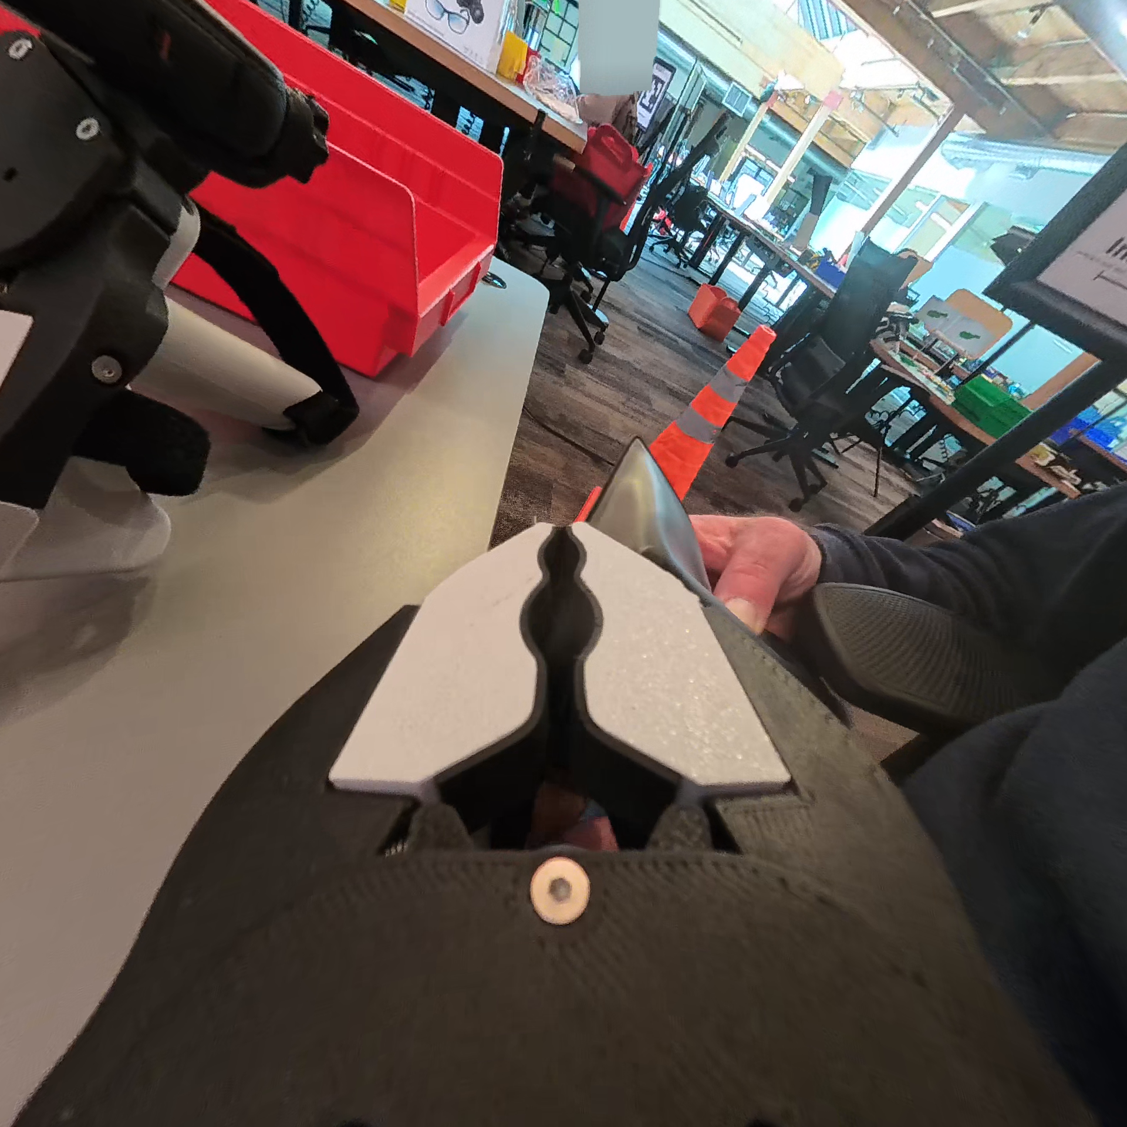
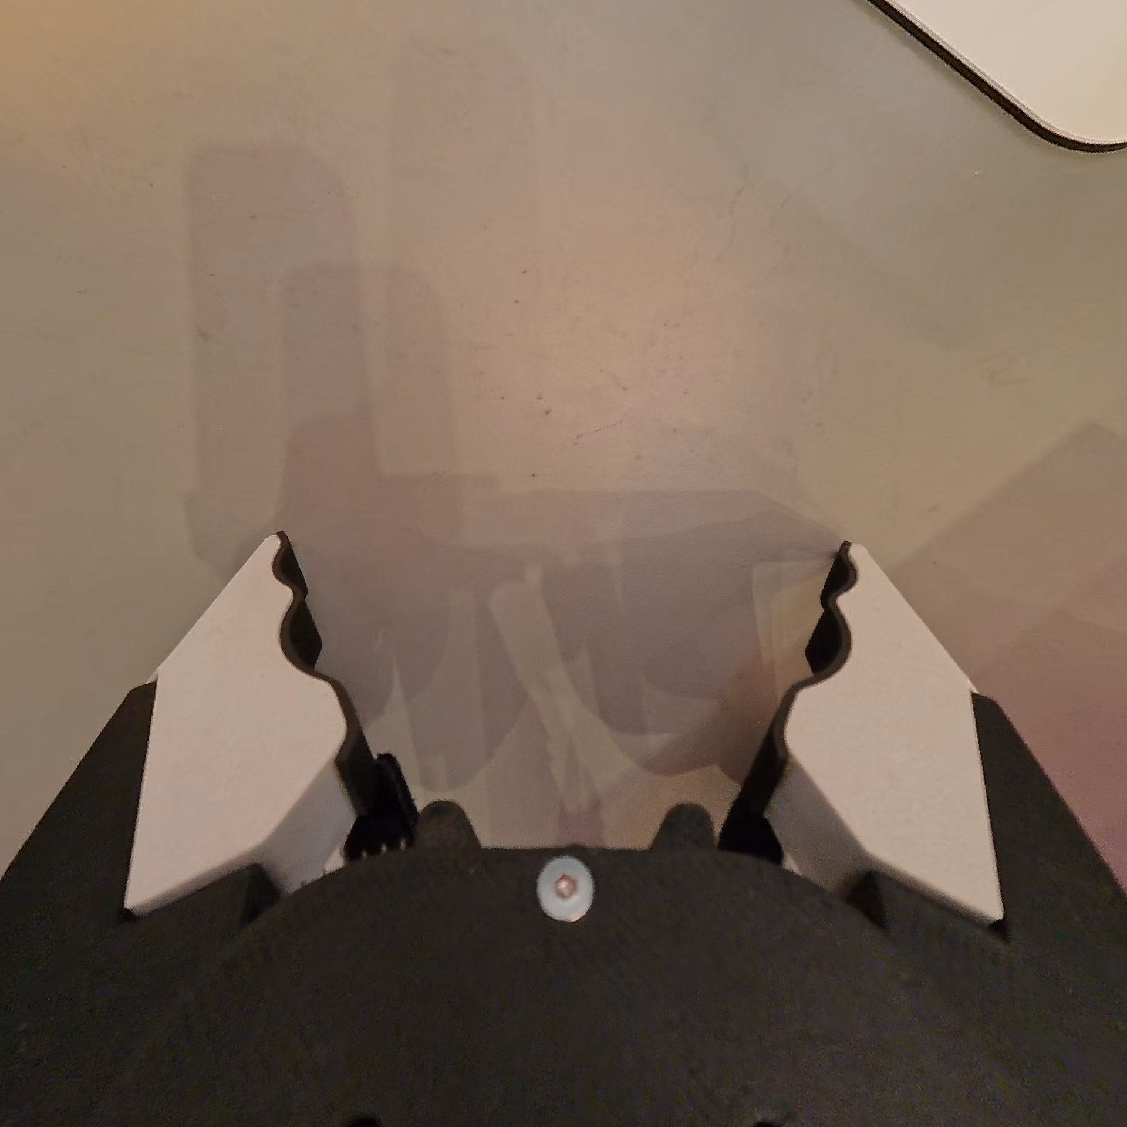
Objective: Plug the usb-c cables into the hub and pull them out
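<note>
Neither cable nor hub shows: left tongs (image 1: 558, 543) pressed together, empty; right tongs (image 2: 561, 549) spread over bare desk (image 2: 610, 274). Find them first.

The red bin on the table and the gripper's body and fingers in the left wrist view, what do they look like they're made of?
The red bin looks like moulded plastic: glossy, uniform colour, with a thin divider wall. The left gripper body appears 3D-printed black plastic, matte, with fine layer lines. Its fingers look like pale grey plastic with a slightly grainy matte face; the dark wavy inner lining may be rubber, but that can't be told.
</note>
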A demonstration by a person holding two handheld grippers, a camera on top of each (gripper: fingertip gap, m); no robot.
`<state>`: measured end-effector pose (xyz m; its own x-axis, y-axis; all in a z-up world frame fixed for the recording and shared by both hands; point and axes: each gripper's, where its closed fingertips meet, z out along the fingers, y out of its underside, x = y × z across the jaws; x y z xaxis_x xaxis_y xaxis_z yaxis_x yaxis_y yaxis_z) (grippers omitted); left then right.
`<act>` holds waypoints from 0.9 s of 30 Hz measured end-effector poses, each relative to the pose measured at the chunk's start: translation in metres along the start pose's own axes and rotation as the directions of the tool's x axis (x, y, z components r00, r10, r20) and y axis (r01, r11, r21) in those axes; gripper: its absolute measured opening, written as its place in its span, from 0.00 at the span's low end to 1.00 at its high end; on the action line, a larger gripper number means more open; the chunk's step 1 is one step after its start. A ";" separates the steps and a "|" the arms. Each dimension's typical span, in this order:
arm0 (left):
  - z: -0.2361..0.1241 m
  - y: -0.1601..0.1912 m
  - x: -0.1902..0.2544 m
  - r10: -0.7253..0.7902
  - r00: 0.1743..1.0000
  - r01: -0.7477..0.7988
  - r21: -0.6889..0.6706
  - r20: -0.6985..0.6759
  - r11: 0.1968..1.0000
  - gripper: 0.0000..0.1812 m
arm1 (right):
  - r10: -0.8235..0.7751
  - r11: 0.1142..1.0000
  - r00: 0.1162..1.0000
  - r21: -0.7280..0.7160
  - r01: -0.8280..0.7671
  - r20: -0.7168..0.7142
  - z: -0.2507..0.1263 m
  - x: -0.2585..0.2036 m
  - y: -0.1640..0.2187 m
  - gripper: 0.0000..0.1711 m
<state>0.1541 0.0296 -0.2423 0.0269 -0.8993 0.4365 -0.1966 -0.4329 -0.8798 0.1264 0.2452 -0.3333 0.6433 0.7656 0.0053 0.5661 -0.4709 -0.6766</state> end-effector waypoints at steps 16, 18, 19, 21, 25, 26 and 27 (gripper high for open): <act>-0.005 -0.005 -0.008 -0.031 0.999 0.031 0.036 0.018 0.999 0.00 | 0.000 1.000 1.000 0.000 0.000 0.000 0.000 0.000 0.000 0.93; -0.005 -0.006 -0.007 -0.025 1.000 0.024 0.035 0.018 0.999 0.00 | 0.000 1.000 1.000 0.000 0.000 0.000 0.000 0.000 0.000 0.93; -0.005 -0.006 -0.007 -0.024 1.000 0.024 0.036 0.017 0.999 0.00 | 0.000 1.000 1.000 0.000 0.000 0.000 0.000 0.000 0.000 0.93; -0.005 -0.006 -0.007 -0.021 1.000 0.021 0.037 0.020 0.999 0.00 | 0.000 1.000 1.000 0.000 0.000 0.000 0.000 0.000 0.000 0.93; -0.005 -0.005 -0.007 -0.016 1.000 0.016 0.034 0.021 0.999 0.01 | 0.000 1.000 1.000 0.000 0.000 0.000 0.000 0.000 0.000 0.93; -0.005 -0.005 -0.006 -0.013 1.000 0.013 0.035 0.017 0.999 0.01 | 0.000 1.000 1.000 0.000 0.000 0.000 0.000 0.000 0.000 0.93; -0.005 -0.006 -0.004 -0.010 1.000 0.010 0.038 0.012 0.999 0.00 | 0.000 1.000 1.000 0.000 0.000 0.000 0.000 0.000 0.000 0.93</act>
<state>0.1504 0.0364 -0.2378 0.0410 -0.8955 0.4432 -0.1594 -0.4437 -0.8819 0.1263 0.2452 -0.3333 0.6432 0.7656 0.0052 0.5660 -0.4710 -0.6766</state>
